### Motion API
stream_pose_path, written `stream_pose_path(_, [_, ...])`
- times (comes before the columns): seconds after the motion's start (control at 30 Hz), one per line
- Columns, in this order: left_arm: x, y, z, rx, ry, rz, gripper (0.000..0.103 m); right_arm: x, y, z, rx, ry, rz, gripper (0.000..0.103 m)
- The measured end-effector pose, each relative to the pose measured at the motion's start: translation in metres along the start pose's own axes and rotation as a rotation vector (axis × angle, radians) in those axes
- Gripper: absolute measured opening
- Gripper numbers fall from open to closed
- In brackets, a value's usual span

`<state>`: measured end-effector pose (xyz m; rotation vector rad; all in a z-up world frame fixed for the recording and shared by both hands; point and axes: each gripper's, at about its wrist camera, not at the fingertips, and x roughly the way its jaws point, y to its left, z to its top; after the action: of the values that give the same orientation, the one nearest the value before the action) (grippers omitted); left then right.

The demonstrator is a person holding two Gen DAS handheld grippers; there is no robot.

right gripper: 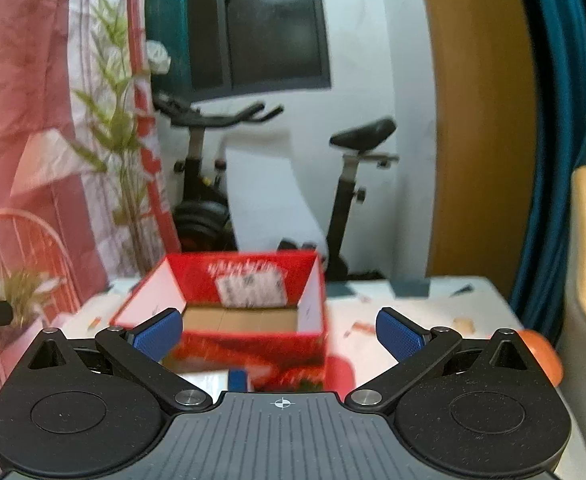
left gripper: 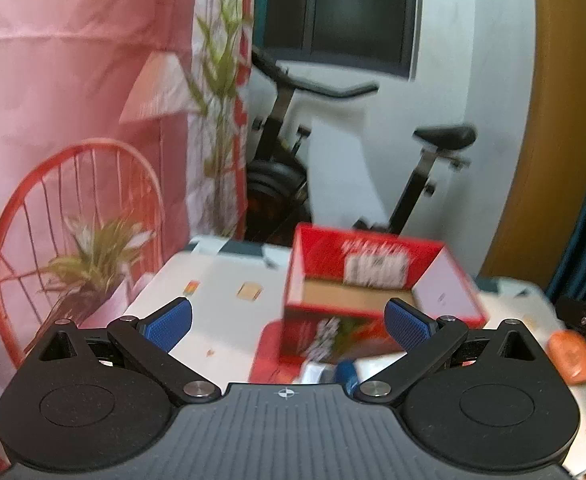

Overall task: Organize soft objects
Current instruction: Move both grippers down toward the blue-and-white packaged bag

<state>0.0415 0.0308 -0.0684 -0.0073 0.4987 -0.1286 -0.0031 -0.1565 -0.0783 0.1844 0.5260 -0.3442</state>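
Gaping ribbed-pad left tool faces glossy red cardboard box.

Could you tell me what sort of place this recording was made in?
Probably a room in a home: an exercise bike stands by a dark window, with a red wire chair and a white table holding an open red box.

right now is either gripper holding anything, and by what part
Nothing is held. The left gripper and right gripper are both open, with only the open red cardboard box on the table beyond them.
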Motion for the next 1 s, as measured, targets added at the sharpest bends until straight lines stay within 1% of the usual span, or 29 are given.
stream_pose_path(0.1, [0.015, -0.002, -0.014, 0.036, 0.040, 0.049, 0.103, 0.014, 0.005, -0.017, -0.021, 0.047, 0.002, 0.103])
stream_pose_path(0.2, [0.031, -0.002, -0.027, 0.051, 0.069, 0.067, 0.103, 0.022, 0.009, -0.034, -0.031, 0.069, 0.011, 0.103])
stream_pose_path(0.33, [0.039, 0.006, -0.049, -0.001, 0.059, 0.063, 0.102, 0.034, 0.015, -0.057, -0.052, 0.103, 0.033, 0.103])
stream_pose_path(0.43, [0.048, 0.006, -0.062, 0.010, 0.084, 0.076, 0.102, 0.042, 0.019, -0.069, -0.077, 0.152, 0.035, 0.103])
stream_pose_path(0.53, [0.054, 0.007, -0.073, 0.014, 0.078, 0.078, 0.102, 0.048, 0.016, -0.078, -0.078, 0.182, 0.045, 0.103])
stream_pose_path(0.63, [0.057, 0.005, -0.083, 0.023, 0.065, 0.072, 0.102, 0.052, 0.012, -0.082, -0.051, 0.217, 0.058, 0.103])
stream_pose_path(0.83, [0.067, 0.000, -0.094, 0.038, 0.132, 0.033, 0.103, 0.056, 0.007, -0.088, -0.058, 0.216, 0.037, 0.103])
stream_pose_path(0.93, [0.071, -0.001, -0.100, 0.046, 0.144, 0.076, 0.103, 0.060, 0.001, -0.093, -0.051, 0.206, 0.026, 0.103])
stream_pose_path(1.0, [0.075, -0.001, -0.104, 0.046, 0.168, 0.086, 0.103, 0.064, -0.004, -0.097, -0.043, 0.201, 0.030, 0.103])
